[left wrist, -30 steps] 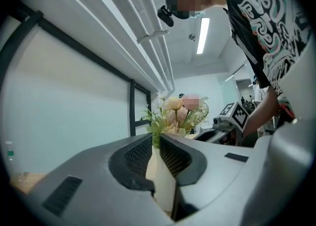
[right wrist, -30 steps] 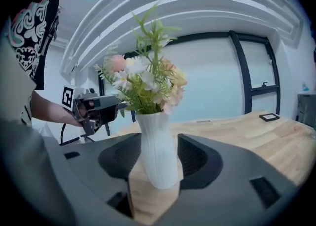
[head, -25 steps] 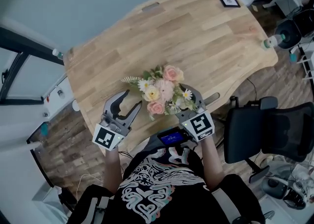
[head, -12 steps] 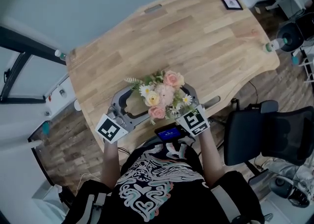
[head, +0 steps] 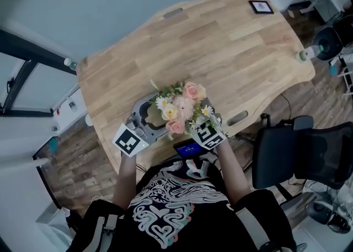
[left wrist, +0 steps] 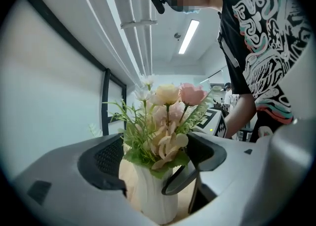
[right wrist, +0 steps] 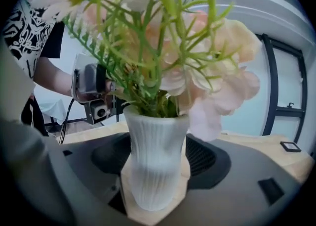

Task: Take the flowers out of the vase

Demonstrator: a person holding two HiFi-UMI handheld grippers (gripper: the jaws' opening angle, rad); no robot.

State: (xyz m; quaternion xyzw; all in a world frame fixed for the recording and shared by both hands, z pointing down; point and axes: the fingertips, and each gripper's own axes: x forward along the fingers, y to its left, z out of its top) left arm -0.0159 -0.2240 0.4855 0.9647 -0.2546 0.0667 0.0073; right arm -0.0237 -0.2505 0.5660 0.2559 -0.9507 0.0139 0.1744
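A bunch of pink, cream and white flowers [head: 180, 107] stands in a white ribbed vase [left wrist: 152, 198] near the front edge of the wooden table [head: 220, 47]. From the left, my left gripper [head: 149, 117] reaches round the vase. Its jaws have just been opening and stand wide on either side of the vase, with gaps showing, in the left gripper view. From the right comes my right gripper [right wrist: 155, 170], its marker cube [head: 207, 134] showing below the blooms. Its jaws have also just been opening, and the vase [right wrist: 155, 163] stands between the pads [right wrist: 203, 158] untouched.
A small black-framed picture [head: 260, 6] lies at the table's far right corner. A bottle [head: 305, 52] stands at the right edge. A black office chair [head: 300, 151] is to the right of the person. A blue-lit device [head: 190, 149] hangs at the chest.
Both grippers have closed in on the vase from either side. The left jaws have spread wider and now flank the vase. The flowers and vase have not moved.
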